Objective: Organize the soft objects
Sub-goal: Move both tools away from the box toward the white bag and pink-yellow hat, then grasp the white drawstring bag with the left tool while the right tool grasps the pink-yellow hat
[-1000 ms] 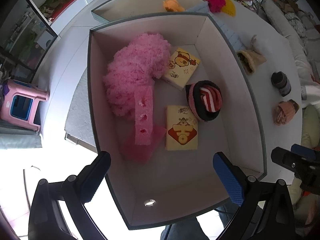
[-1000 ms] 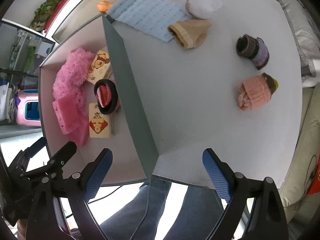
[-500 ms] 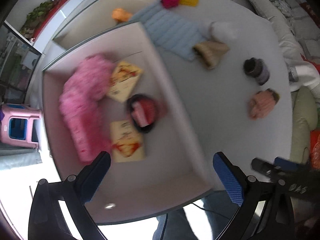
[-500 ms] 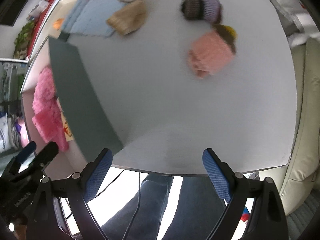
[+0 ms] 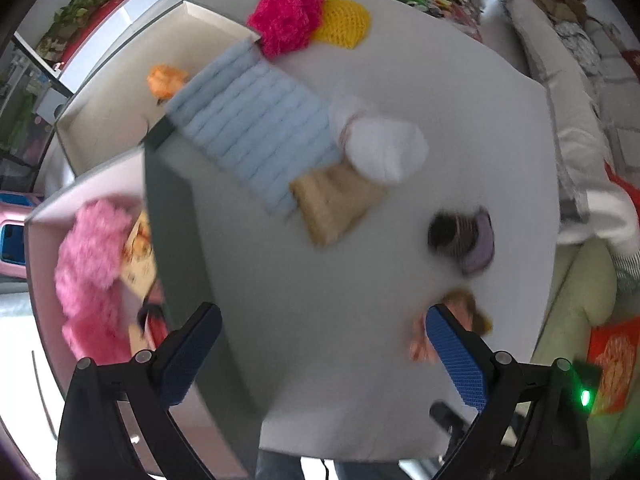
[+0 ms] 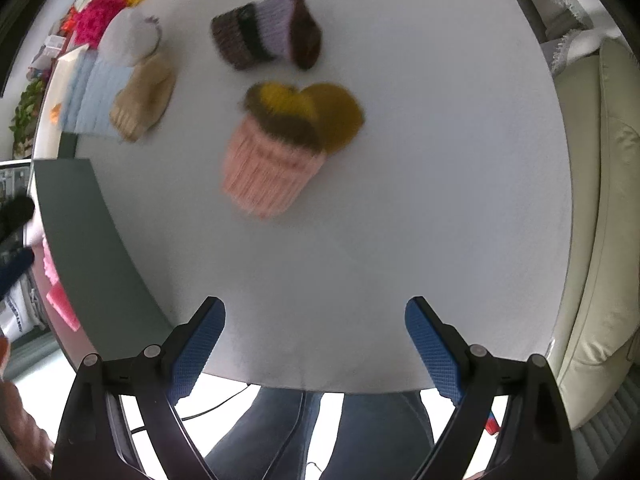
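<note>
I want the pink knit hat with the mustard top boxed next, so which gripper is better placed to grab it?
Right, probably. The right gripper is open with the pink knit hat straight ahead between its fingers' line. In the left gripper's view the hat sits off-centre, partly behind one finger.

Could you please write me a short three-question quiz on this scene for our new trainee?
1. True or false: the right gripper is shut on the pink ribbed knit hat with the brown and yellow top.
2. Which knit item lies nearest ahead of the right gripper? A) the dark brown and lilac knit hat B) the pink ribbed knit hat C) the beige knit hat
3. Fill in: the fluffy pink scarf lies inside the grey-walled ____.

Key
1. False: its jaws stand open and empty over the round white table.
2. B
3. box
</note>
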`<act>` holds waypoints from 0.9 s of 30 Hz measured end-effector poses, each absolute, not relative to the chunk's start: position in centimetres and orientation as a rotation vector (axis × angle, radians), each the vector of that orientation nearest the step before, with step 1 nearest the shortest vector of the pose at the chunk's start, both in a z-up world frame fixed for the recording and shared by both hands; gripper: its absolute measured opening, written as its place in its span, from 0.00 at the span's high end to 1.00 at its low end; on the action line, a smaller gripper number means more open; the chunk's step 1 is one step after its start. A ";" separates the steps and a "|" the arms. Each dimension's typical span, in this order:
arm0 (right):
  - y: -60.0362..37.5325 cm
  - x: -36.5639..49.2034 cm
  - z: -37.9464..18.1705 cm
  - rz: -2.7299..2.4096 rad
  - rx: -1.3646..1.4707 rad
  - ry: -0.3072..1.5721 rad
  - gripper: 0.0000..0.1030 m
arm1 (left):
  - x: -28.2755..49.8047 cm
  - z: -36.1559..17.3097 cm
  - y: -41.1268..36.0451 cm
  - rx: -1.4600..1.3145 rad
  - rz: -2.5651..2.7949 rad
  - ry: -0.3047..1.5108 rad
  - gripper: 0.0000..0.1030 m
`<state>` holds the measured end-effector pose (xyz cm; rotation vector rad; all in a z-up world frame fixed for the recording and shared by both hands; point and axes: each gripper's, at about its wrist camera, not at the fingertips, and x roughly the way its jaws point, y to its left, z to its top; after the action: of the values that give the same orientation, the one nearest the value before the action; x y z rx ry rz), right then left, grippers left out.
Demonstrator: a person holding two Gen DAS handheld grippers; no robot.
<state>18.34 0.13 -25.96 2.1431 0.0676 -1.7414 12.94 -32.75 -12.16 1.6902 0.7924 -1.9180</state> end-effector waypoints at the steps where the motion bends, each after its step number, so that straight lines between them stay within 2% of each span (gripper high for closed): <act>1: 0.2 17.7 -26.0 -1.741 2.139 0.070 0.09 | 11.8 -12.3 -33.4 1.678 -1.905 0.805 0.00; 8: -1.2 14.1 -26.5 -1.736 2.099 0.086 0.09 | 4.9 -14.8 -37.7 1.688 -1.858 0.841 0.00; 13: -3.4 12.7 -27.2 -1.721 2.074 0.133 0.09 | 0.7 -18.0 -39.1 1.763 -1.816 0.782 0.00; 27: -9.1 10.7 -29.9 -1.701 1.970 0.353 0.09 | -4.7 -23.6 -36.7 1.901 -1.766 0.737 0.00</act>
<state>10.65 -9.08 -29.92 1.9702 0.3532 -1.7012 -4.73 -36.73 -23.55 1.9009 0.7365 -1.7664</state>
